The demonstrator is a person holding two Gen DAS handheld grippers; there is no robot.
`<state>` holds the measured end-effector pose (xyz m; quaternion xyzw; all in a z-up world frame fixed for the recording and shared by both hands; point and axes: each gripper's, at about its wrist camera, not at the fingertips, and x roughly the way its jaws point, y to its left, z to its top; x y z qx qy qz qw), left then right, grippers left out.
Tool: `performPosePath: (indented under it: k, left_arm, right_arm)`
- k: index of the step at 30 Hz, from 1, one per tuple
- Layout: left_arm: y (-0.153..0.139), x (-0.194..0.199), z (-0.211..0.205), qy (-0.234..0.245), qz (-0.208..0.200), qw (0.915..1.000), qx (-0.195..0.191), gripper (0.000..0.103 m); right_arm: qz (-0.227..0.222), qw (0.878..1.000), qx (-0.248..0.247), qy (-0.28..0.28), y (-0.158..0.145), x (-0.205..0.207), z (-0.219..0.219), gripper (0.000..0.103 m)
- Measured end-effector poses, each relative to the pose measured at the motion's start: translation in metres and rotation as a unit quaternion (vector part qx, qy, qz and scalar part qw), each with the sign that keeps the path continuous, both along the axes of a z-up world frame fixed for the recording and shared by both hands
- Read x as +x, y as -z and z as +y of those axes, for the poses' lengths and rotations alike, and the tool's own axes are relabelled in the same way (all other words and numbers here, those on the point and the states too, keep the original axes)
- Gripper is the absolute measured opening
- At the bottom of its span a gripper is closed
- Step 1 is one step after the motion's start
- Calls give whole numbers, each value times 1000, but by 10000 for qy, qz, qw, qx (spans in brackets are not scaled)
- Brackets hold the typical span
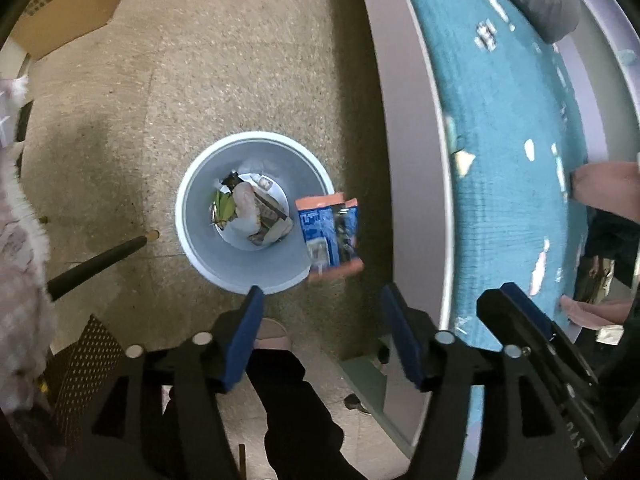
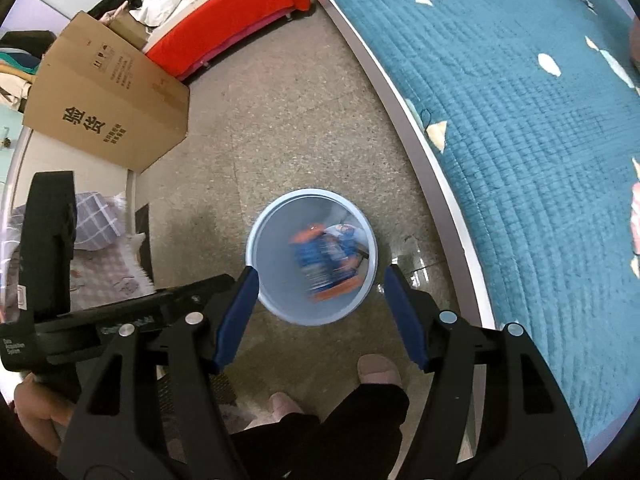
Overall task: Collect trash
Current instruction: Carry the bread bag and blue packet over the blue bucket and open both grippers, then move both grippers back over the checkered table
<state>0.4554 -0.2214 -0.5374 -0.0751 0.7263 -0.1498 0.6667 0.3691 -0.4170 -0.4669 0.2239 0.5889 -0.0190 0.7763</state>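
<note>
Both jaws wide, nothing gripped: drop step of trash collection.
Left gripper (image 1: pixel 322 334) and right gripper (image 2: pixel 320 316) poised above pale blue bin (image 1: pixel 192 248); blue-orange snack wrapper (image 1: pixel 330 238) loose at bin rim, blurred. Next, probably: locate remaining trash, none clearly visible on teal quilt (image 2: pixel 540 140).

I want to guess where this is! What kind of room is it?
Probably a bedroom at home. There is a bed with a blue quilt, a small trash bin on the floor beside it, and a cardboard box by the wall.
</note>
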Motion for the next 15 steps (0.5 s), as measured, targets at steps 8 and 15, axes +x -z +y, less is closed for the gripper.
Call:
performPosePath:
  k: [8,15]
  left_arm:
    - [-86,-13,36,-437,-322,9984,156,69]
    - [-142,-27,59,-582,-606,9960,315,69]
  right_arm:
    - [-15,9998,70,-181,-68,-5,9,65]
    - [-169,9989,72,-428,-112,5,21,65]
